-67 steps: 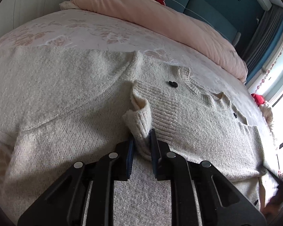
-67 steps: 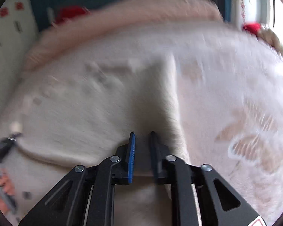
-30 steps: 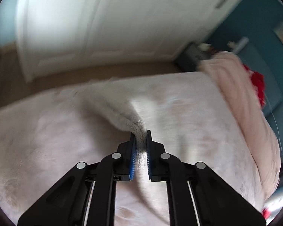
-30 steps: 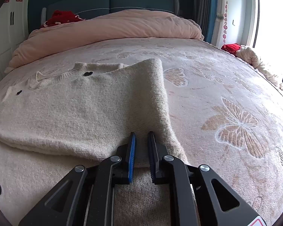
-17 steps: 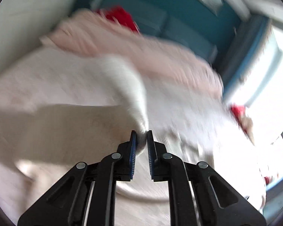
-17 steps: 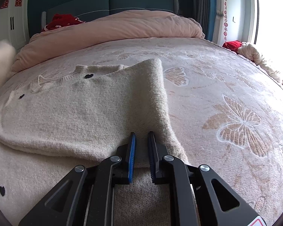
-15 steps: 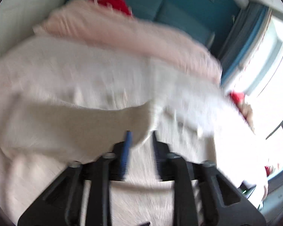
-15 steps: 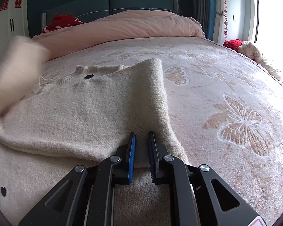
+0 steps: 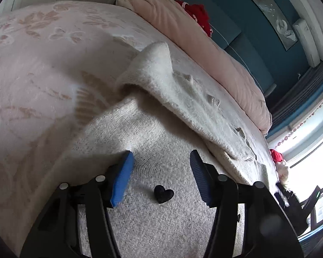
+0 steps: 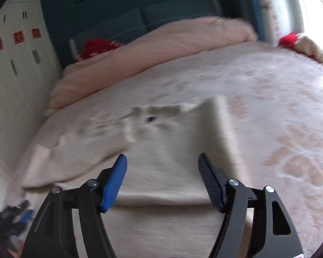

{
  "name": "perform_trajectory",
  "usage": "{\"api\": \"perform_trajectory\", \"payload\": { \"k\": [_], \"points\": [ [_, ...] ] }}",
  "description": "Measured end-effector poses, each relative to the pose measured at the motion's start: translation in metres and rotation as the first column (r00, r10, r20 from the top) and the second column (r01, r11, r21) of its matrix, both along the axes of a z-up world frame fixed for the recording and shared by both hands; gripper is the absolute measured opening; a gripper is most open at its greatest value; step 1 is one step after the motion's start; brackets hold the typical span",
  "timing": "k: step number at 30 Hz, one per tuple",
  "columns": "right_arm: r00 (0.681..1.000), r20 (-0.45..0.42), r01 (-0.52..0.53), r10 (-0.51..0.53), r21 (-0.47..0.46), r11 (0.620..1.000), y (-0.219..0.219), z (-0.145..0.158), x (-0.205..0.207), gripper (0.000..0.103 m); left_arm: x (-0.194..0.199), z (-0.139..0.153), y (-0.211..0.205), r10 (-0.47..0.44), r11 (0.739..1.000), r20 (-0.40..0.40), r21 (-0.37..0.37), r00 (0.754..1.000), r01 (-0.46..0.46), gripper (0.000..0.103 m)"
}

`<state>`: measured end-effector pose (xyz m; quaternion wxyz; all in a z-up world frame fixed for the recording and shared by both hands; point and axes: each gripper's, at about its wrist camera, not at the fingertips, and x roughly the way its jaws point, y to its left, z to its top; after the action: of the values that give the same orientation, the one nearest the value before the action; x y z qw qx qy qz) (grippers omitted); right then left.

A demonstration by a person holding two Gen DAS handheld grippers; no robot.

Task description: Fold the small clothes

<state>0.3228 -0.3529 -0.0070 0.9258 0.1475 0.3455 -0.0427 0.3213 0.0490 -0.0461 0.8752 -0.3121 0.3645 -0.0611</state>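
Note:
A cream knit cardigan [image 9: 161, 133] with black heart buttons [image 9: 163, 193] lies on the bed, its sleeves folded in over the body. It also shows in the right wrist view [image 10: 172, 150], blurred. My left gripper [image 9: 161, 161] is open and empty, low over the lower part of the cardigan, with the folded sleeve [image 9: 161, 75] just beyond its fingertips. My right gripper [image 10: 162, 163] is open and empty, above the near edge of the folded right side.
The bed has a pale pink floral blanket [image 9: 32, 64]. A pink duvet [image 10: 161, 49] and a red cloth [image 10: 94, 45] lie at the dark teal headboard. White wardrobe doors [image 10: 13, 64] stand to the left. A window [image 9: 308, 146] is on the right.
My left gripper swung the sleeve across over the cardigan, let it go and opened. My right gripper let go of the folded side, opened and drew back upward.

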Motion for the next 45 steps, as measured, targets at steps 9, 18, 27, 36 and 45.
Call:
{"api": "perform_trajectory", "payload": {
  "k": [9, 18, 27, 36, 45],
  "points": [
    [0.967, -0.24, 0.003, 0.089, 0.357, 0.934, 0.036, -0.05, 0.107, 0.07, 0.028, 0.004, 0.051, 0.188, 0.929, -0.085, -0.307, 0.978, -0.206, 0.068],
    [0.973, -0.228, 0.067, 0.028, 0.396, 0.916, 0.034, -0.051, 0.131, 0.01, 0.076, -0.013, 0.063, 0.173, 0.727, -0.194, -0.637, 0.966, -0.258, 0.065],
    [0.982, 0.188, -0.075, 0.026, 0.255, 0.964, 0.011, 0.083, 0.093, 0.008, 0.094, 0.01, 0.052, 0.205, 0.879, -0.149, -0.406, 0.967, -0.249, 0.015],
    [0.984, -0.149, 0.136, -0.098, 0.269, 0.954, -0.065, -0.047, 0.061, 0.007, 0.083, -0.021, 0.016, 0.183, 0.948, -0.187, -0.225, 0.965, -0.223, 0.007],
    [0.989, -0.12, 0.118, -0.09, 0.25, 0.961, -0.071, -0.052, 0.047, 0.006, 0.082, -0.015, 0.003, 0.112, 0.994, -0.036, -0.013, 0.993, -0.112, 0.009]
  ]
}}
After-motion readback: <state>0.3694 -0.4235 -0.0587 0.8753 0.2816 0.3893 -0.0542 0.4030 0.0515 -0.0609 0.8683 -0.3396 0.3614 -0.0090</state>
